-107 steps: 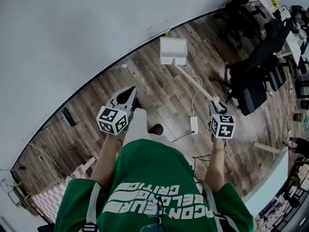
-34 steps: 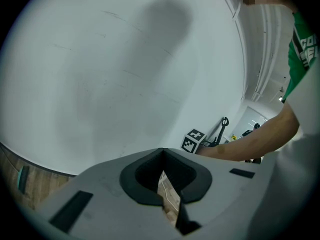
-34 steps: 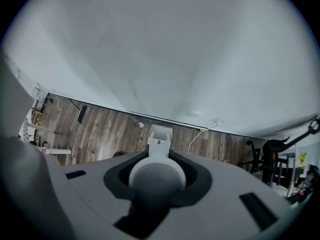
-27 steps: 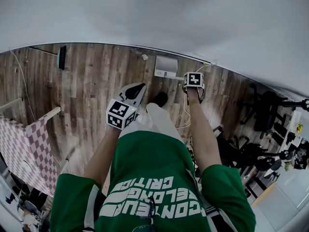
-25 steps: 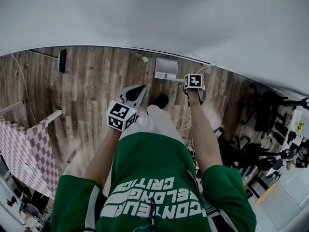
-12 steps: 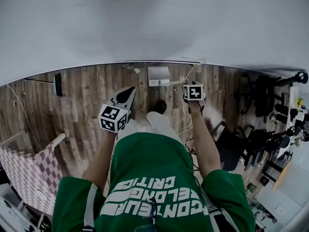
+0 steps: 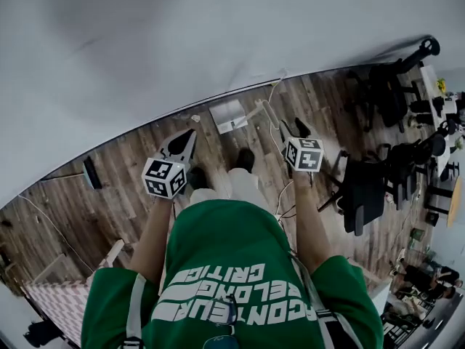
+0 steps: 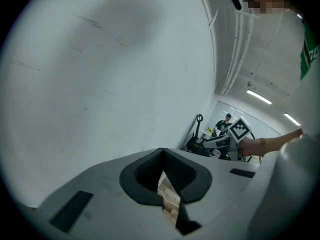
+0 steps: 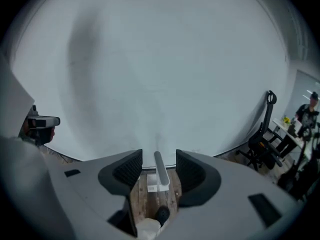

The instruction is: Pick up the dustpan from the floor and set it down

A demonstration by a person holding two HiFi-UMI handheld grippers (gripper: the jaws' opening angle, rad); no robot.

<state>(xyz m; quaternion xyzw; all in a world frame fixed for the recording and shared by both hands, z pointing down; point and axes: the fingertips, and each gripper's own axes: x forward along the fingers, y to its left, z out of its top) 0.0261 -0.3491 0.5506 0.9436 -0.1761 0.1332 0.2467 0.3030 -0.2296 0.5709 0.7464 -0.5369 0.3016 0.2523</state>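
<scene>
The white dustpan (image 7: 228,115) lies on the floor at the wall's foot. Its handle (image 9: 161,176) lines up between the right tongs (image 9: 159,160), whose jaws have just been opening and touch nothing. Back straight off so no pad clips it. The left tongs (image 7: 183,140) are closed and empty. A black shoe (image 7: 244,158) and a cable (image 7: 278,198) lie near the dustpan, with office chairs (image 7: 363,187) well apart.

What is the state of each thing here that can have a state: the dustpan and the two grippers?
dustpan: rests on the floor, handle standing up, not held.
right gripper: open; its jaws have just been opening, and the handle shows in the gap between them, untouched.
left gripper: shut, nothing between its jaws.
</scene>
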